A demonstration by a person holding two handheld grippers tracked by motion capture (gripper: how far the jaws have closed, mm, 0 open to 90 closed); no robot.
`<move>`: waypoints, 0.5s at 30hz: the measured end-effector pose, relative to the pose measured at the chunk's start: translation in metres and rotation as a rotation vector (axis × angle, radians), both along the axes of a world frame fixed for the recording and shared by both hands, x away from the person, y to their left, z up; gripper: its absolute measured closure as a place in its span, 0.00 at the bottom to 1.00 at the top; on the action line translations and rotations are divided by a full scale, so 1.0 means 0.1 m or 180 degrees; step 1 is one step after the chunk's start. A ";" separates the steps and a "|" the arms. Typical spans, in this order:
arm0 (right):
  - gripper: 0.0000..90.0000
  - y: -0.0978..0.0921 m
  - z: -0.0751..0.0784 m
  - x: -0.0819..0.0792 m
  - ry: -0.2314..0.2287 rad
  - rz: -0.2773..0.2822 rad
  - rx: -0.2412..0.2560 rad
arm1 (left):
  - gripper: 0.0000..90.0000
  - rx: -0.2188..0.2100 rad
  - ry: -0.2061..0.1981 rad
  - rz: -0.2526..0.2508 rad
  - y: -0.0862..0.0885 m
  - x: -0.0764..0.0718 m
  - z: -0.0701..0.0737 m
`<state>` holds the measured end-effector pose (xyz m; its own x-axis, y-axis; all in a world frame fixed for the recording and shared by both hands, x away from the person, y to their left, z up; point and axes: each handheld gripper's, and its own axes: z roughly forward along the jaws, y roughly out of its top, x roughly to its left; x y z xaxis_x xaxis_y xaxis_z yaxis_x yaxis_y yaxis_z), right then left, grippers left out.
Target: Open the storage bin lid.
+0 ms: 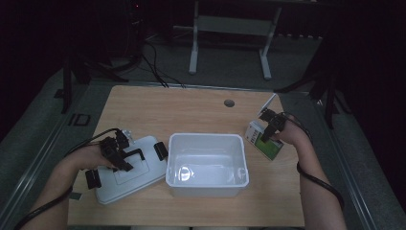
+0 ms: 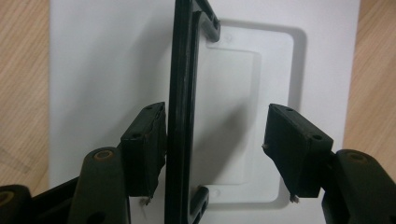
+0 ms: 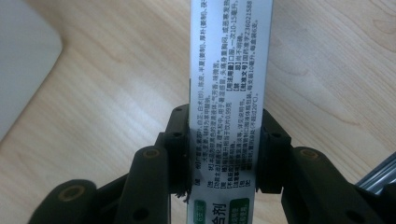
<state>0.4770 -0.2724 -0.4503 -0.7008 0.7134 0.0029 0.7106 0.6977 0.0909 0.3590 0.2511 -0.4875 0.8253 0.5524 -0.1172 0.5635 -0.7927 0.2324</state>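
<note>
Near edge of the worktop [image 1: 143, 108]: two forearms come in from the bottom.

Left gripper [image 1: 116, 152] sits over the lid [image 1: 143, 179], which lies flat at the left, just beside the bin [image 1: 207, 184]. In the left gripper view its fingers [image 2: 144, 149] are spread around the lid's black handle [image 2: 180, 93]; one finger touches the handle's side, the other stands well apart from it. Not clamped yet.

Right gripper [image 1: 269, 125] is at the right, near the bin's right wall. Its fingers [image 3: 271, 149] are pinching a narrow box [image 3: 226, 84] across its slim sides, printed face toward the camera. In the high view the box [image 1: 269, 148] looks tilted, with its lower end at or just above the wood; I cannot tell whether it touches.

Middle: the white bin is open, and nothing shows inside it.

Far: a round grommet hole [image 1: 229, 103] near the back edge, and frame legs on the floor behind.

Step, judging by the layout: packing the bin. Box is grasped, lid is lined up for a grab.

Next move probably calls for lifting the box clear, carrying it left over the bin's rim, and setting it inside. Left fingers need to close on the handle, then lift the lid level and seat it once the right gripper is out of the way.

Risk: the slim box could twist in the pinch.
</note>
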 end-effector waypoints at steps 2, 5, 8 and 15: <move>0.71 0.00 0.04 -0.05 -0.0014 0.0080 0.0079 | 0.44 0.0012 0.0000 0.0011 0.01 0.00 0.00; 0.71 -0.02 0.13 -0.12 -0.0062 0.0198 0.0150 | 0.44 0.0005 0.0004 0.0016 0.01 -0.01 0.01; 0.71 -0.02 0.21 -0.20 -0.0152 0.0290 0.0132 | 0.44 -0.0054 0.0005 0.0018 0.01 -0.01 0.04; 0.71 0.03 0.42 -0.43 -0.0172 0.0634 0.0144 | 0.44 0.0032 -0.0004 -0.0008 -0.01 -0.01 0.04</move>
